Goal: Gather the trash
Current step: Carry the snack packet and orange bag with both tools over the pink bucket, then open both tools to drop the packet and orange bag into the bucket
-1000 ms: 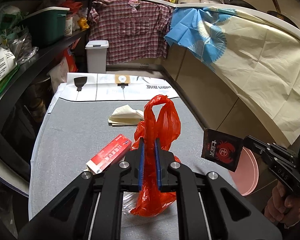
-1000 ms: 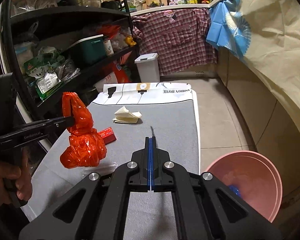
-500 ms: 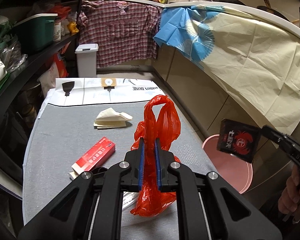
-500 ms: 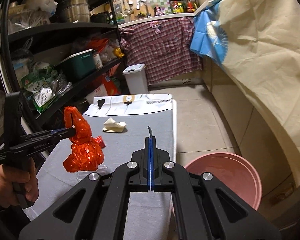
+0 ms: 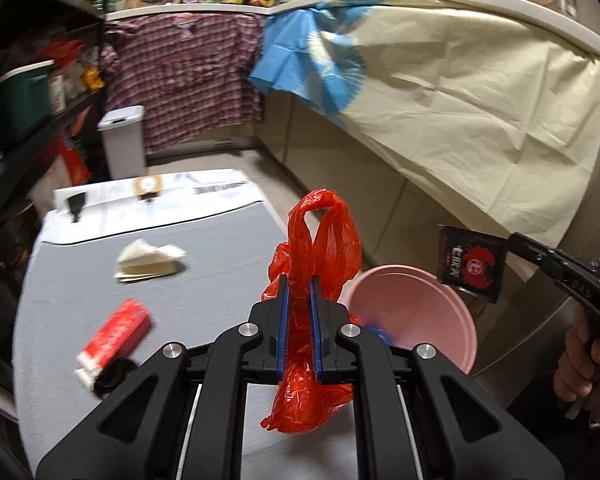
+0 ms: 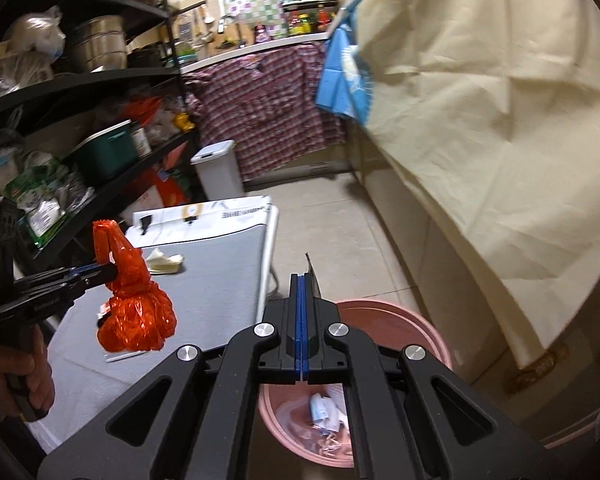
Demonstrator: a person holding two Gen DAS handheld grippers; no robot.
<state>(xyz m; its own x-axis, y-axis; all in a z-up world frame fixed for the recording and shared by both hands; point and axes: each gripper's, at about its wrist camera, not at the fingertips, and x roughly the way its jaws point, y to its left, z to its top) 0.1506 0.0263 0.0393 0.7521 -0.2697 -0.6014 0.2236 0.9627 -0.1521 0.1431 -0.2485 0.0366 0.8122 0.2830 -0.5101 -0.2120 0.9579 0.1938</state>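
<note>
The left gripper [image 5: 299, 298] is clamped on a crumpled red plastic bag [image 5: 312, 320], held in the air over the right edge of the grey padded tabletop [image 5: 204, 248], just short of the round pink plastic basin [image 5: 414, 312] on the floor. The right gripper [image 6: 301, 320] is pressed together on the edge of a flat black sachet with a red emblem [image 5: 471, 263], which hangs above the basin's far rim.

The sachet is pinched only at one thin edge, so it could slip or flutter past the rim if let go too soon. The bag's loose handles may snag on the pads at release.

The sachet carries a red phoenix-like emblem and lettering too small to read. The white sheet [image 5: 156, 196] at the tabletop's far end shows, upside down, what looks like "FASHION HOME".

Unfinished: a red and white carton [image 5: 114, 336] and a folded cream paper napkin [image 5: 150, 262] lie on the tabletop.
</note>
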